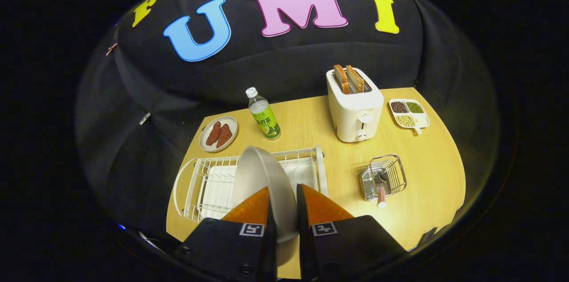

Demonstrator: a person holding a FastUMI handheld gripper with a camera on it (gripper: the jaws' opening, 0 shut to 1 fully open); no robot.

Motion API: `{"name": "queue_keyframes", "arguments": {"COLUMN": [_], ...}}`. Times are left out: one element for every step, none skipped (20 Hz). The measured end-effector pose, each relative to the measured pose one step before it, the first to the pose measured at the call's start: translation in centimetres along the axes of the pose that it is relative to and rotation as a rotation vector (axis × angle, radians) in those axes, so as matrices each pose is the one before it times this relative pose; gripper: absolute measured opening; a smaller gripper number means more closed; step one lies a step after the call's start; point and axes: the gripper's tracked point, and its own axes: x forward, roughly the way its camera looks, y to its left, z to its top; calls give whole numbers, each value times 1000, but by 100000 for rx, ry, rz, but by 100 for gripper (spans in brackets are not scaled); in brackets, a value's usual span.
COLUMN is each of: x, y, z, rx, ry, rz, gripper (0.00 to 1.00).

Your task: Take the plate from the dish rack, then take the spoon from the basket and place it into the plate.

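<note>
A: Grey plate (266, 179), and it's up between the orange fingers (251, 208), standing on edge, one finger pressed to each face. The gripper (283, 204) is closed down narrow on it, a firm pinch on the rim.

B: Where's that relative to the rack (209, 184)?

A: Right over it. The white wire rack lies just ahead of the fingers, and the plate covers its middle. I can't tell whether the plate's lower edge touches the wires.

B: And the spoon (381, 193)?

A: In the wire basket (384, 177), off to the right of the rack, well apart from the gripper. Its pinkish handle pokes out over the basket's near side.

B: What else is crowding the table (426, 175)?

A: Beyond the rack, a green-labelled bottle (263, 114) stands upright, with a small dish (218, 133) of reddish pieces to its left. A white toaster (354, 104) with two slices up sits beyond the basket, and a divided tray (409, 113) of beans is to its right.

B: Anything between plate and basket?

A: Bare wood between them, only the rack's right end rail beside the plate.
</note>
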Motion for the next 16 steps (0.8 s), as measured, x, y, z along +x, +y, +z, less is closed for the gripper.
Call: {"name": "queue_keyframes", "arguments": {"x": [-1490,-1428,-1328,-1191,-1115,-1075,-750,-716,-540,-405,-396,-172,-213,-111,-91,-9], "y": [-60,-142,-280,-462,-691,-732,-516,-552,-653,-595,-590,-991,-1296,-1223,-1217,-1151], "z": [-323,-338,-645,-718,-882,-1178,-1305,-1265,-1349,-1262,-1020,-918,-1142,-808,-304,-237], "rx": [208,1,-265,-418,307,955,1320,1968,1747,1539,809,772,232,269,798,1234], "ry": [-217,71,490,701,950,1617,1698,1937,2335,1684,1142,1536,2038,1760,484,646], "rz": [2282,2425,1749,950,491,739,901,981,1175,1153,921,-686,-1604,-1843,-1490,-746], "gripper": [24,24,24,24,24,24,24,24,24,24,24,24,24,24,24,24]}}
